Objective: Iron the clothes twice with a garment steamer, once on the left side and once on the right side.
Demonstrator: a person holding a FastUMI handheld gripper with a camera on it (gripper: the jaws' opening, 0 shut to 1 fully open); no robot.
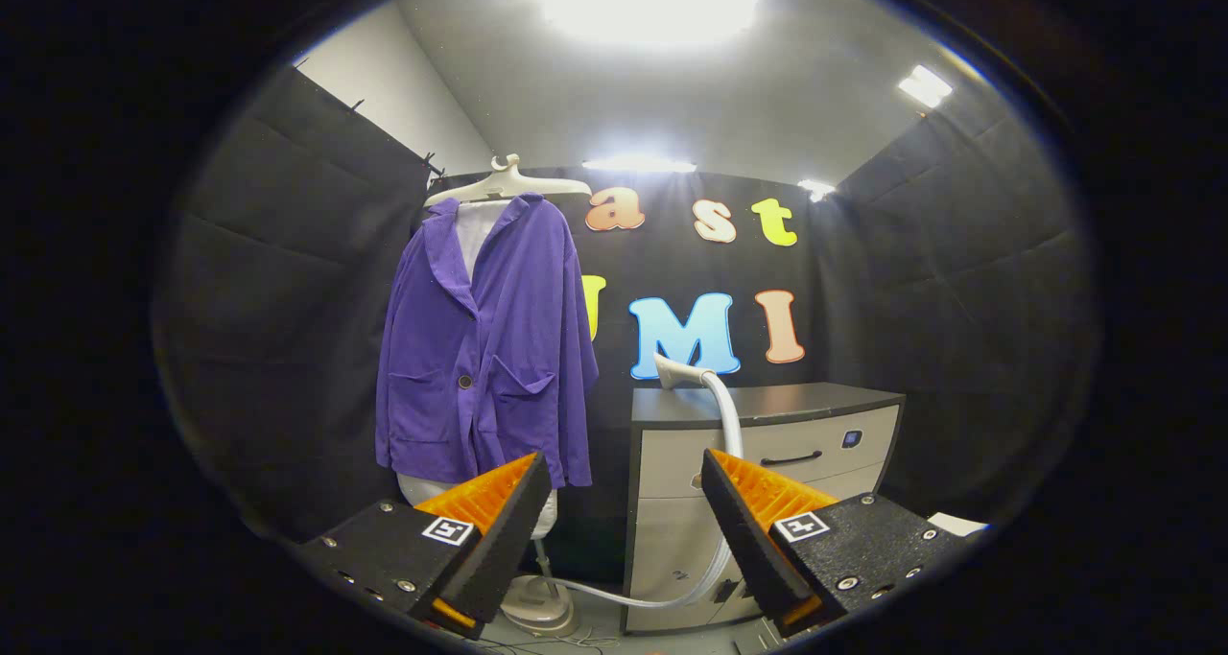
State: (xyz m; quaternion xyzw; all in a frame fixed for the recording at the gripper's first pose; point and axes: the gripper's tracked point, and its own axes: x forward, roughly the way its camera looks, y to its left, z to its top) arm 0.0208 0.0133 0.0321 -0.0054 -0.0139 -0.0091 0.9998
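Gripper (625, 521) wide open, nothing held; both fingers apart with bare space between. Steamer head (675, 370) sits beyond the fingers, resting at the near left corner of the cabinet top (767, 404), nozzle pointing toward the garment. Its white hose (729, 425) curves down the cabinet front and runs along the floor to the steamer base (539, 605), low, just ahead of the left finger. Purple jacket (484, 348) hangs on a pale hanger (506, 185), left of the cabinet, well clear of the fingers.

Step in hand, as I judge: fetch the steamer head. Best to close on the handle where hose meets head, squarely, so the nozzle keeps facing the cloth. Mind hose slack; it may drag.
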